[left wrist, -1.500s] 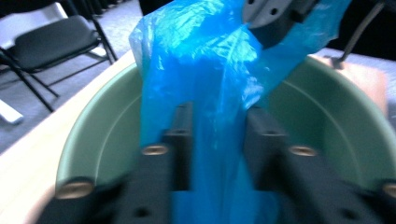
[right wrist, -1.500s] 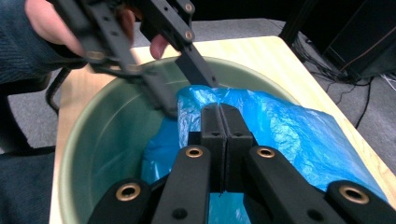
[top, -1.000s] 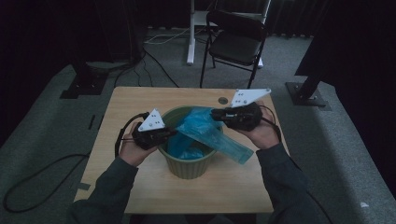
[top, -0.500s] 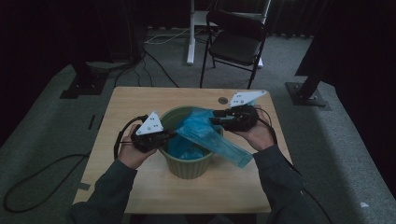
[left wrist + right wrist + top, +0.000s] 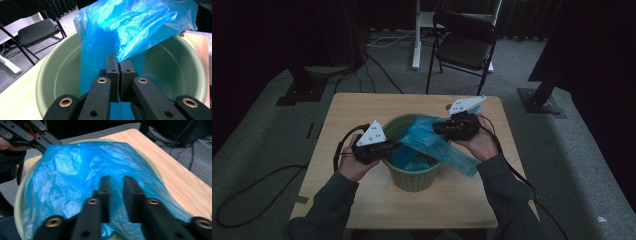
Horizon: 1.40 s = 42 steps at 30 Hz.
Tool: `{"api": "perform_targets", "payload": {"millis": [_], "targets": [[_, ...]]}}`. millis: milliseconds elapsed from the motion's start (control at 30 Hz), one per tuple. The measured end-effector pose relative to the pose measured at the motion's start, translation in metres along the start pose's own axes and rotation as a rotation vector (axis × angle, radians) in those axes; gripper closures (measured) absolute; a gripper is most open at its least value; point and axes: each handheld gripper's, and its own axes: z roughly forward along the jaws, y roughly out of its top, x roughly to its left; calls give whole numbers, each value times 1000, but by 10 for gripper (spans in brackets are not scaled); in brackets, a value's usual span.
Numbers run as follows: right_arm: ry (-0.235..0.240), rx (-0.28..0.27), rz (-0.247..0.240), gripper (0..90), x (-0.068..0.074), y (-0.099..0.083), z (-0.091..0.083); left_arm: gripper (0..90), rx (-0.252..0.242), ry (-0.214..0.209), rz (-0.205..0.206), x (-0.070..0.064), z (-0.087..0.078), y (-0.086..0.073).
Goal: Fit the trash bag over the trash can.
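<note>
A green round bin (image 5: 412,184) stands in the middle of the wooden table (image 5: 357,107). A blue plastic bag (image 5: 434,144) lies across its mouth and hangs over the near right rim. My left gripper (image 5: 394,145) is at the bin's left rim. In the left gripper view it (image 5: 119,62) is shut on an edge of the bag (image 5: 130,22) above the bin's hollow (image 5: 62,72). My right gripper (image 5: 438,129) hovers at the far right rim. Its jaws (image 5: 117,181) stand apart over the crumpled bag (image 5: 75,170), and the left gripper (image 5: 51,142) shows beyond.
A black folding chair (image 5: 462,47) stands behind the table, next to a white post. A stand base (image 5: 539,102) sits on the floor at the right, another at the far left. Cables trail from both grippers, and one loops across the floor at the left.
The right gripper has edged a little to the left over the bin and the bag lies flatter across the rim. The left gripper has hardly moved.
</note>
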Motion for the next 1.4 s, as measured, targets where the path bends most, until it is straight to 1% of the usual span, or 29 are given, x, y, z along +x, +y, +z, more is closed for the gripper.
{"api": "perform_targets", "payload": {"millis": [33,67,100,133,167,200,300,333,367,433,467,567,667,800,833,867,900,1000,1067,1100,1167,1200,1267,1333,1400], "targets": [[0,0,0,857,0,0,0,878,0,0,0,0,0,0],[-1,4,-3,896,0,0,1,878,1,3,-2,0,0,-1],[-2,14,-6,900,0,0,2,878,8,6,0,1,-1,-2],[-2,14,-6,900,0,0,2,876,8,6,0,1,-1,-2],[-17,17,-17,900,1,-1,-1,875,10,14,-5,2,-2,-5],[-17,17,-17,900,1,-1,-1,874,10,14,-5,2,-2,-5],[-36,22,-32,900,3,-2,-10,868,13,27,-17,4,-6,-11],[-37,20,-36,900,4,-2,-11,865,13,27,-17,4,-6,-11],[-38,22,-41,900,5,-3,-14,864,14,30,-26,6,-9,-14],[-41,24,-46,900,6,-3,-15,862,14,30,-26,6,-9,-14],[-50,35,-56,900,7,-4,-17,854,19,41,-38,8,-14,-19],[-53,34,-62,900,8,-5,-19,821,13,51,-53,12,-19,-21],[-53,34,-56,900,7,-6,-19,791,4,54,-60,15,-22,-19],[-48,37,-58,900,8,-6,-15,713,3,50,-56,16,-22,-14],[-47,37,-61,900,8,-6,-15,687,2,50,-51,15,-19,-9],[-46,37,-63,900,9,-6,-14,666,2,50,-51,15,-19,-9],[-46,38,-67,900,9,-5,-13,652,-1,45,-47,14,-16,-4],[-42,39,-73,900,10,-4,-12,612,-9,30,-39,12,-8,4],[-43,38,-75,900,11,-4,-12,597,-9,30,-39,12,-8,4],[-38,37,-77,900,12,-3,-11,576,-16,3,-36,11,-1,12],[-35,37,-79,900,12,-2,-11,555,-19,-2,-35,10,2,14],[-35,37,-79,900,13,-2,-10,547,-18,-16,-31,10,7,18],[-33,37,-78,900,13,-2,-10,537,-19,-17,-29,9,10,21],[-28,38,-85,900,14,0,-7,539,-27,-35,-27,7,18,27],[-23,37,-88,900,15,1,-6,544,-18,-42,-18,5,24,31]]}}
